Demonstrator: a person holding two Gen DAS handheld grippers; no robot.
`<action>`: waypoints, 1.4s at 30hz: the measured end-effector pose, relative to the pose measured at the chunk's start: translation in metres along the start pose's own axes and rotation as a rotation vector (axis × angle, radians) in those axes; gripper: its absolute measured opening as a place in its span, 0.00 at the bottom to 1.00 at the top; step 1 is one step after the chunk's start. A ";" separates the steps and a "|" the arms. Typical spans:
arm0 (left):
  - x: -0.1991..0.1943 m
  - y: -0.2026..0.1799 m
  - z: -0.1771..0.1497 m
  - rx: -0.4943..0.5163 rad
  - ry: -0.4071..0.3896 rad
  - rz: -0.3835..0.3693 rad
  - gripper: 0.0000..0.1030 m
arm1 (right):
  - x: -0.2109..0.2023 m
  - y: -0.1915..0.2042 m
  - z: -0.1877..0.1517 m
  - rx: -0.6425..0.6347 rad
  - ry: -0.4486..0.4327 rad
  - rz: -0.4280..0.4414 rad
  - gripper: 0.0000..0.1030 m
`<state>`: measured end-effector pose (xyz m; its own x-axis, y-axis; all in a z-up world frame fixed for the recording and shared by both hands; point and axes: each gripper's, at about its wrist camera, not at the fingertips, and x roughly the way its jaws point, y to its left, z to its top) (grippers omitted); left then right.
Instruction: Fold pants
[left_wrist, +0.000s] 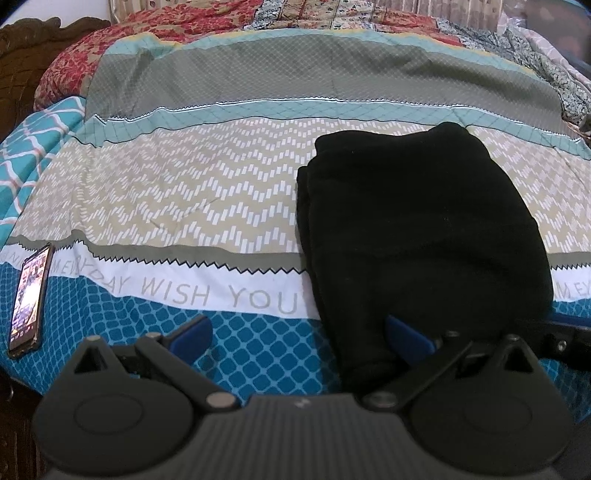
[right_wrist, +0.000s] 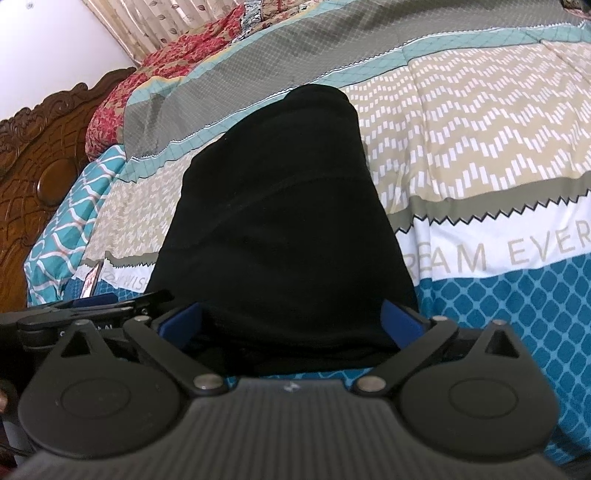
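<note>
At the lower edge of both frames, the left gripper (left_wrist: 299, 332) and right gripper (right_wrist: 291, 317) hold their jaws apart around the near hem of the folded black fabric pants (left_wrist: 417, 229), lying centre-frame on the patterned bed quilt (left_wrist: 184, 206); soft, limp, light, best pinched at near corners.

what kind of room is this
Most likely a bedroom: black pants lie folded on a bed with a patterned bedspread, a carved wooden headboard stands at its end, and a phone rests nearby.

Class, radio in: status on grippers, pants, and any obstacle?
Left gripper open, near pants' edge. Right gripper open, jaws either side of pants' near end. Pants folded on bed. Phone far left, clear.
</note>
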<state>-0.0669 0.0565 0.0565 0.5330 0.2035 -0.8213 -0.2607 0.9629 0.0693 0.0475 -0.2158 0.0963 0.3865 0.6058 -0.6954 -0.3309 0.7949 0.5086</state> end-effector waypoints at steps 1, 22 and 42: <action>0.000 -0.001 0.000 0.004 0.002 0.000 1.00 | 0.000 -0.002 0.000 0.010 -0.001 0.006 1.00; 0.014 0.002 0.002 -0.068 0.069 -0.064 1.00 | -0.014 -0.031 -0.005 0.190 -0.076 0.138 1.00; 0.034 0.037 -0.009 -0.288 0.135 -0.290 1.00 | -0.011 -0.035 -0.006 0.225 -0.079 0.154 1.00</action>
<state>-0.0652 0.0976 0.0260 0.5124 -0.1115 -0.8515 -0.3402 0.8841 -0.3205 0.0497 -0.2502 0.0833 0.4153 0.7138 -0.5639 -0.1949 0.6753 0.7113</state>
